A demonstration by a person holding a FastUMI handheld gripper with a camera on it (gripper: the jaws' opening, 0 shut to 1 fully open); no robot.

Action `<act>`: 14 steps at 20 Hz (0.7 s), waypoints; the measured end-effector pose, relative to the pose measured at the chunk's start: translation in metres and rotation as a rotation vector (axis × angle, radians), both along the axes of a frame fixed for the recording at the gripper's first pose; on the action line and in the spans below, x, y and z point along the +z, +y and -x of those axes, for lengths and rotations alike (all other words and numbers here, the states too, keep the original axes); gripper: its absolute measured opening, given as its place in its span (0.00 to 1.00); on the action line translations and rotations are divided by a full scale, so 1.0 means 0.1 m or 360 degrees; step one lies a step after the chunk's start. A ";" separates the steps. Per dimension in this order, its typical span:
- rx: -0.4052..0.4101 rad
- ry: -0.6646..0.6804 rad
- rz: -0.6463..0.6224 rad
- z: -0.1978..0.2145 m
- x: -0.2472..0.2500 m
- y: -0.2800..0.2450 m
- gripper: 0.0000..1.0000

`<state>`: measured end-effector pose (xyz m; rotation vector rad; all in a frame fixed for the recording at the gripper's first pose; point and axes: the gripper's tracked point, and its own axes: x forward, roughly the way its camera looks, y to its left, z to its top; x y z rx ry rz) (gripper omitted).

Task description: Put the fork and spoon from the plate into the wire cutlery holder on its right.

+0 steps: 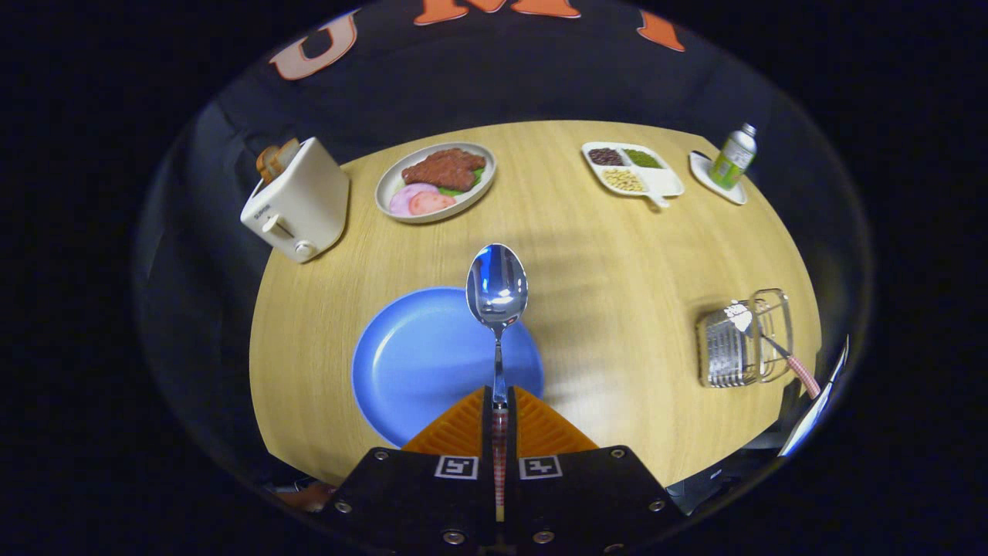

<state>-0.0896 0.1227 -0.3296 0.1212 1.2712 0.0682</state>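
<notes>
While held above the table:
Gripper [499,401]: closed on spoon [497,293] handle, bowl jutting ahead, frame centre.
Plate [417,363]: blue, beneath spoon.
Wire holder [745,336]: right, fork [772,344] inside.

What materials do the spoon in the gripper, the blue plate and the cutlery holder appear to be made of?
The shiny silver spoon, clamped between the gripper's orange fingers, looks like polished metal: its bowl mirrors light. Its handle looks red-checked, material unclear. The round blue plate seems matte plastic or ceramic, without glare. The wire cutlery holder looks like chromed metal.
</notes>
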 end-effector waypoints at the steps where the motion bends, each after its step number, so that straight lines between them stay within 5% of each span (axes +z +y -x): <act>1: -0.0037 -0.0025 0.0012 -0.01 0.12 -0.21 0.05; 7: -0.0145 0.0032 0.0082 0.05 0.44 -1.44 0.05; 14: 0.0020 0.0452 0.0043 0.38 0.29 -2.10 0.05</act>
